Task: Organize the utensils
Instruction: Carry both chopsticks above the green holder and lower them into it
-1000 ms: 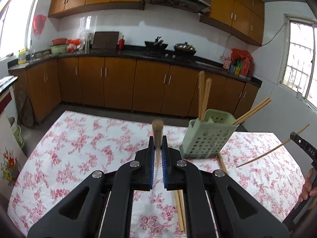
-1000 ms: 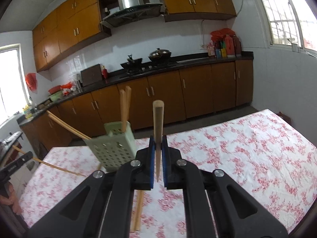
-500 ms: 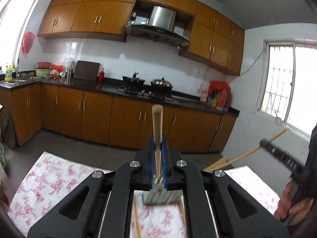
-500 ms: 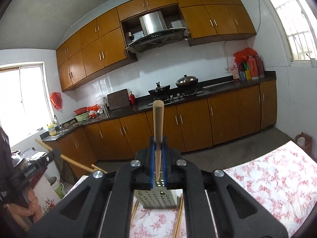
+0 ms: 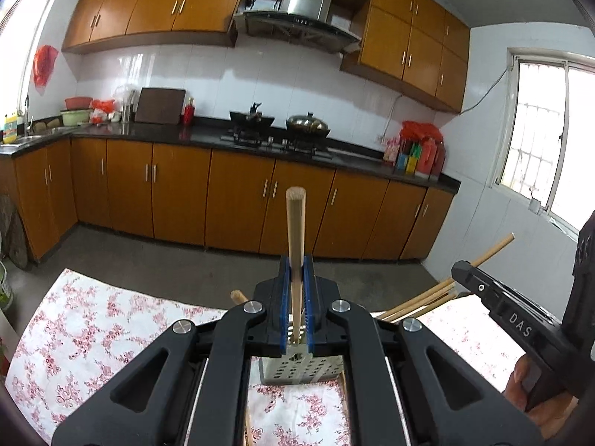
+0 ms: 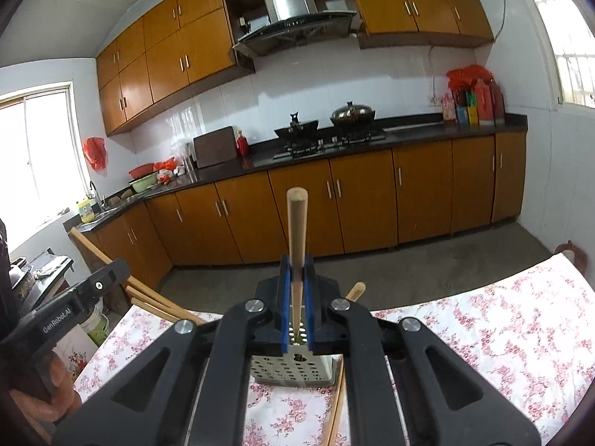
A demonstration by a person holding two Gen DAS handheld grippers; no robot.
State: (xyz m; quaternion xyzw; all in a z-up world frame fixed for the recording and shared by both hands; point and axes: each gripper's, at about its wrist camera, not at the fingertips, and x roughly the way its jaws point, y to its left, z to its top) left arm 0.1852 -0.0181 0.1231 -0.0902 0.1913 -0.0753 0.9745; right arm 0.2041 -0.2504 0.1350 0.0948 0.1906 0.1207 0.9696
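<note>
My left gripper [image 5: 296, 290] is shut on a wooden chopstick [image 5: 295, 238] that stands upright, its lower end over the perforated utensil holder [image 5: 301, 369] just below the jaws. My right gripper [image 6: 296, 290] is shut on another wooden chopstick [image 6: 296, 245], also upright, with its tip over the same holder [image 6: 292, 369]. Each gripper shows at the edge of the other's view, the right one [image 5: 502, 308] and the left one [image 6: 74, 297]. Several chopsticks [image 5: 420, 303] lean out of the holder, and they also show in the right wrist view [image 6: 156, 303].
The holder stands on a table with a red floral cloth [image 5: 93, 319]. A loose chopstick [image 6: 336, 405] lies on the cloth beside the holder. Beyond the table are a grey floor, brown kitchen cabinets [image 5: 238, 200] and a counter with a stove [image 5: 275, 137].
Both grippers have moved in over the holder from either side and tilted up. The holder went from ahead of the jaws to directly beneath them. Both stay shut on their chopsticks.
</note>
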